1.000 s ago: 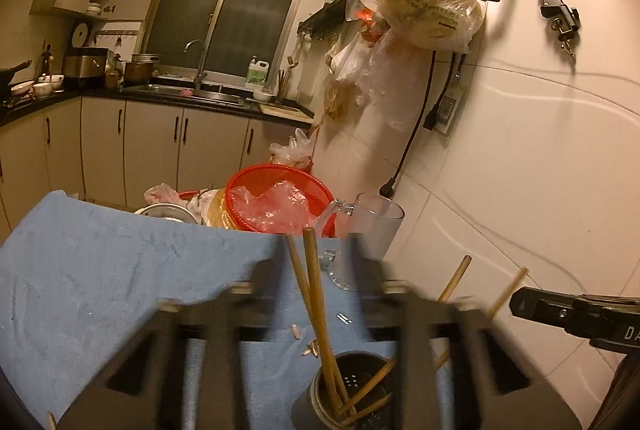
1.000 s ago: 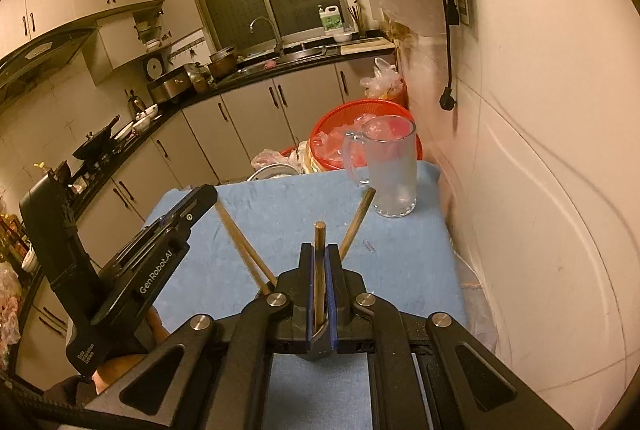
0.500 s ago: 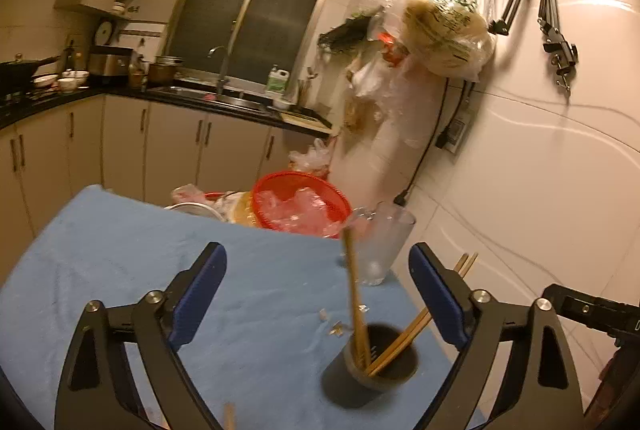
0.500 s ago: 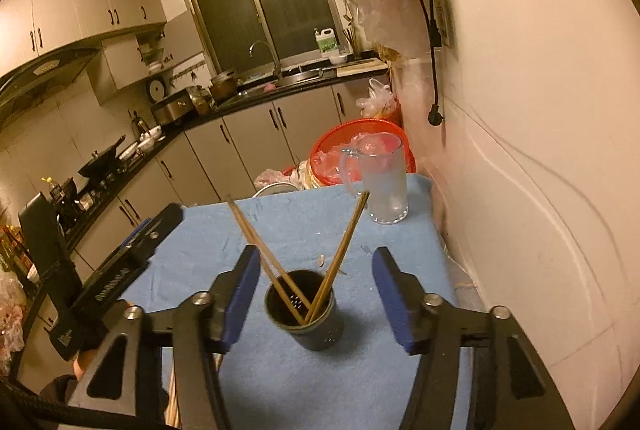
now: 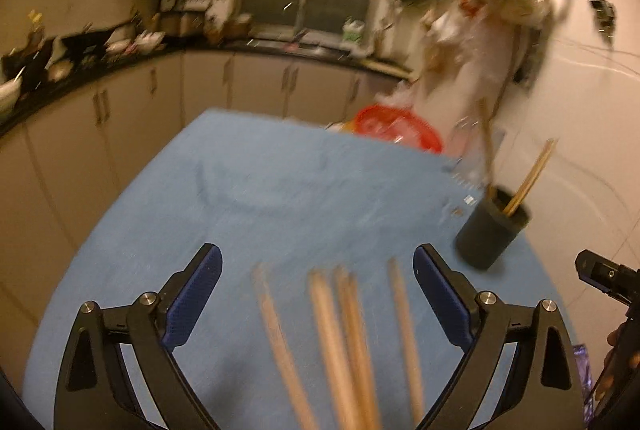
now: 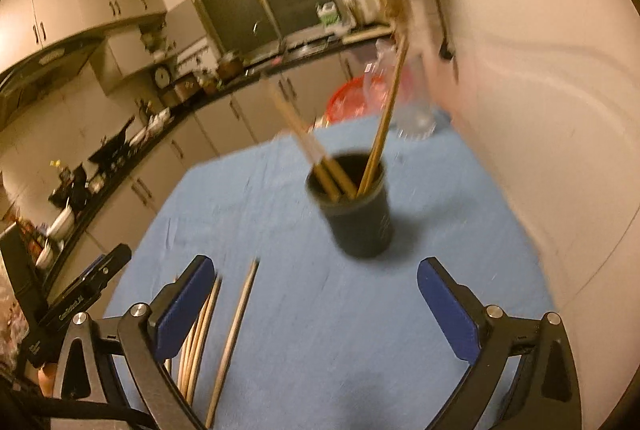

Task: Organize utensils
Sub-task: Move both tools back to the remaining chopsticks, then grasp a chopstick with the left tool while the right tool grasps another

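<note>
A dark utensil cup (image 6: pixel 354 206) stands on the blue cloth (image 6: pixel 320 330) with several wooden chopsticks (image 6: pixel 384 126) leaning in it; it also shows in the left wrist view (image 5: pixel 490 230) at the right. Several loose chopsticks (image 5: pixel 344 342) lie on the cloth between the fingers of my left gripper (image 5: pixel 316 290), which is open and empty. In the right wrist view loose chopsticks (image 6: pixel 236 326) lie at the lower left. My right gripper (image 6: pixel 314 294) is open and empty, in front of the cup.
A glass mug (image 6: pixel 412 106) and a red basket (image 5: pixel 400 128) are at the table's far end. A white tiled wall (image 6: pixel 540 110) runs along the right edge. Kitchen cabinets (image 5: pixel 120 118) lie beyond the left edge. Both views are motion-blurred.
Both grippers opened, left their chopsticks in the cup and pulled back. The left gripper swung down and left over the loose chopsticks; the right one backed away from the cup.
</note>
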The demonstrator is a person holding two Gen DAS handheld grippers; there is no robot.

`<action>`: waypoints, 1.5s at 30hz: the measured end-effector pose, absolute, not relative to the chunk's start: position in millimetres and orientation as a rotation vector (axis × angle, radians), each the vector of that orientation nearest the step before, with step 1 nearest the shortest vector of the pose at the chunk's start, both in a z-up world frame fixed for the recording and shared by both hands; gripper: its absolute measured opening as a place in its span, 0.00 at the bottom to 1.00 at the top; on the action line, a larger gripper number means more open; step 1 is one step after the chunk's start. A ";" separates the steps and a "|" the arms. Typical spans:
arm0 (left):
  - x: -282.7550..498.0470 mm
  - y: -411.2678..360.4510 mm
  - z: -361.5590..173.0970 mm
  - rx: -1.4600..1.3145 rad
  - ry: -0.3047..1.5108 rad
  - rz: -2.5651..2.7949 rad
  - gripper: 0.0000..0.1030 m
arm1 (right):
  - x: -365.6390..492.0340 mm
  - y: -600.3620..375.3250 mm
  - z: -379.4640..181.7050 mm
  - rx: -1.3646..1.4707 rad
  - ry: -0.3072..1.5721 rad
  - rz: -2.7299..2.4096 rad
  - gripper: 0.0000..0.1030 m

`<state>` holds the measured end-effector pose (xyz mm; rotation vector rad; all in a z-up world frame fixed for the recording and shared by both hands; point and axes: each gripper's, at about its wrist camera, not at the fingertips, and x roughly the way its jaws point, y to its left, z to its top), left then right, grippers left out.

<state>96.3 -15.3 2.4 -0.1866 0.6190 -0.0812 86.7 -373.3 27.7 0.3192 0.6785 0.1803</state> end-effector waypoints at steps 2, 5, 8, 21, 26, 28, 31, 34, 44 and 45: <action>90.4 -0.4 -6.2 -0.208 0.642 -0.051 0.93 | 87.8 -362.9 15.7 0.311 0.710 0.194 1.00; 81.7 23.3 -15.0 -0.248 0.661 -0.007 0.93 | 90.5 -351.2 8.8 0.288 0.726 0.208 1.00; 77.0 35.5 -18.6 -0.268 0.665 0.018 0.93 | 92.1 -340.9 8.8 0.268 0.723 0.221 1.00; 119.5 14.9 -43.0 -0.160 0.817 0.025 0.91 | 122.7 -292.8 -15.8 0.181 0.851 0.320 0.61; 147.6 15.1 -47.9 -0.149 0.881 0.012 0.62 | 151.2 -276.0 -28.9 0.176 0.926 0.357 0.41; 158.7 15.7 -52.6 -0.161 0.916 0.003 0.59 | 160.1 -271.2 -31.9 0.182 0.941 0.366 0.41; 172.9 18.1 -60.2 -0.181 0.957 -0.001 0.58 | 176.2 -264.2 -37.3 0.190 0.966 0.371 0.41; 183.2 19.0 -67.2 -0.200 0.989 -0.012 0.56 | 192.4 -256.4 -44.8 0.172 0.990 0.351 0.41; 208.6 2.6 -71.2 -0.074 1.057 0.004 0.27 | 241.0 -226.3 -72.6 0.103 1.100 0.289 0.26; 211.3 1.0 -71.2 -0.056 1.061 0.006 0.25 | 242.2 -223.6 -72.7 0.088 1.091 0.276 0.22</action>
